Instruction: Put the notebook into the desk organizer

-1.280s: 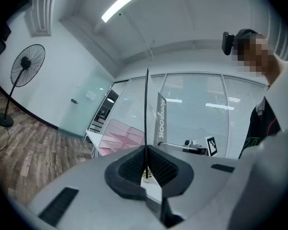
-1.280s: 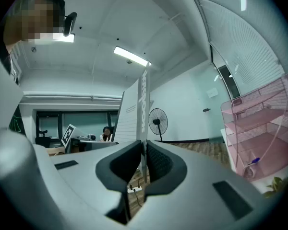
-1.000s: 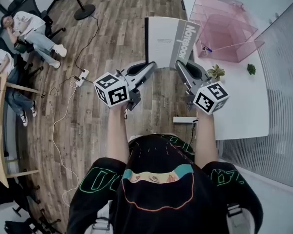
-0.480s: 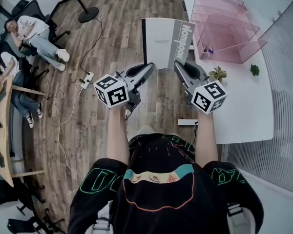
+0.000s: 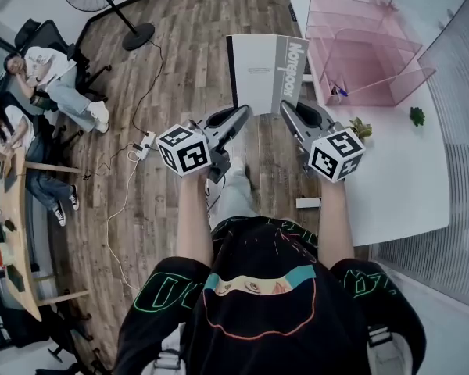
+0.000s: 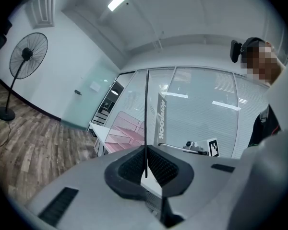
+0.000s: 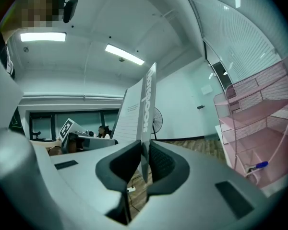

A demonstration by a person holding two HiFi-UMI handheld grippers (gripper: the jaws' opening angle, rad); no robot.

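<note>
Both claws pinch the notebook (image 5: 264,73) at upper centre, above the floor (image 5: 180,61) — left claw (image 5: 241,114) on its black edge, right claw (image 5: 286,108) on the grey title strip. It looks light and bendy (covers may flop), so a two-corner hold suits — the desk organizer (image 5: 367,53) sits upper right on the table (image 5: 399,178).

1. You are in an office: white desk (image 5: 399,178) with a pink desk organizer (image 5: 352,22), glass partitions (image 6: 201,114) with blinds, strip lights (image 7: 125,55).
2. To your left, people (image 5: 51,73) sit in office chairs (image 5: 39,31) on wood-plank floor (image 5: 180,61).
</note>
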